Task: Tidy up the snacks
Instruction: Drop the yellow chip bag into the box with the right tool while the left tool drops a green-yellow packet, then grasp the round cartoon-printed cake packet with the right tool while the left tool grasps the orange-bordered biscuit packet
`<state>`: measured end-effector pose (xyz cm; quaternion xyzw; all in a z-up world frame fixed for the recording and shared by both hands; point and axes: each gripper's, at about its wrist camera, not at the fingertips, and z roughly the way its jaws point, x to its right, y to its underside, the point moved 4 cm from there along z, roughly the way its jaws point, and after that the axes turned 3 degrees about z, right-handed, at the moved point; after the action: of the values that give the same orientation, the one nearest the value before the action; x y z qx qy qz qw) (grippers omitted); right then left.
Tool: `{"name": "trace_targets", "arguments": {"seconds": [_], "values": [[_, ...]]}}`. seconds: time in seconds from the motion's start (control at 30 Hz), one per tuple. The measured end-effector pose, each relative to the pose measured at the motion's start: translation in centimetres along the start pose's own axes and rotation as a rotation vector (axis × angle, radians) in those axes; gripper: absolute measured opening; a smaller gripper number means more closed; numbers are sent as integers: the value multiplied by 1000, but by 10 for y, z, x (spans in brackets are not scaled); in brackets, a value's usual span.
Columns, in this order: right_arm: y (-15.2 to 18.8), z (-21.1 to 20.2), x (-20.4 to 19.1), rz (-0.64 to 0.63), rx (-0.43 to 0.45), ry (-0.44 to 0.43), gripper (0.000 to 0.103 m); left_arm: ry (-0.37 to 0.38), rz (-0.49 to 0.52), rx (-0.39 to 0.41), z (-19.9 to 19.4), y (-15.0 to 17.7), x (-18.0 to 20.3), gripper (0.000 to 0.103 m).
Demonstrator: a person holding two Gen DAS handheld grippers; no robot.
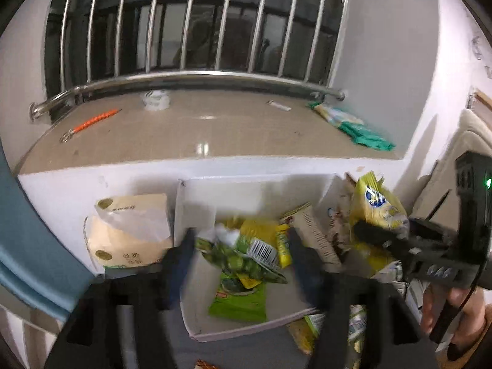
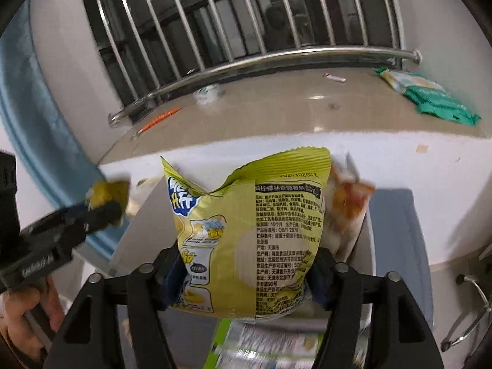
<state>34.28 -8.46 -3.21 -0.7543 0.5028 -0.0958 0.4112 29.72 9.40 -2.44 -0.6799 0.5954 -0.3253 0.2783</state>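
A white cardboard box (image 1: 196, 335) stands against the wall under the sill, with green snack packs (image 1: 236, 261) and a yellow packet (image 1: 283, 246) lying in it. My left gripper (image 1: 240, 249) hangs open over the box, nothing between its fingers. In the right wrist view the left gripper (image 2: 104, 209) shows at the left, something yellow blurred at its tip. A yellow-green chip bag (image 2: 249, 230) stands upright, my right gripper (image 2: 247, 276) shut on its lower part. From the left wrist view the bag (image 1: 378, 203) and right gripper (image 1: 375, 230) sit at the box's right edge.
A tissue pack (image 1: 132, 230) leans left of the box. The stone window sill (image 1: 200, 129) carries a green packet (image 1: 353, 126), an orange pen (image 1: 95, 120) and a small white tub (image 1: 156, 100). Loose snacks (image 1: 307, 329) lie right of the box. An orange-white packet (image 2: 347, 209) sits behind the bag.
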Motion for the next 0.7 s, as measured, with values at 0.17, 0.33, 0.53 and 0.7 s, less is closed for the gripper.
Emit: {"name": "trace_targets", "arguments": {"seconds": [0.17,0.33,0.53,0.7], "values": [[-6,-9,20,79,36,11,103,-36,6,-25,4,8,-3,103],[1,-30,20,39,65,28,103,-24,3,-9,-8,11,-1,103],[15,-62,14,-2,98,1,103,-1,67,33,-39,25,11,103],[60,-86,11,-55,85,-34,103,28,120,56,-78,77,18,103]]}}
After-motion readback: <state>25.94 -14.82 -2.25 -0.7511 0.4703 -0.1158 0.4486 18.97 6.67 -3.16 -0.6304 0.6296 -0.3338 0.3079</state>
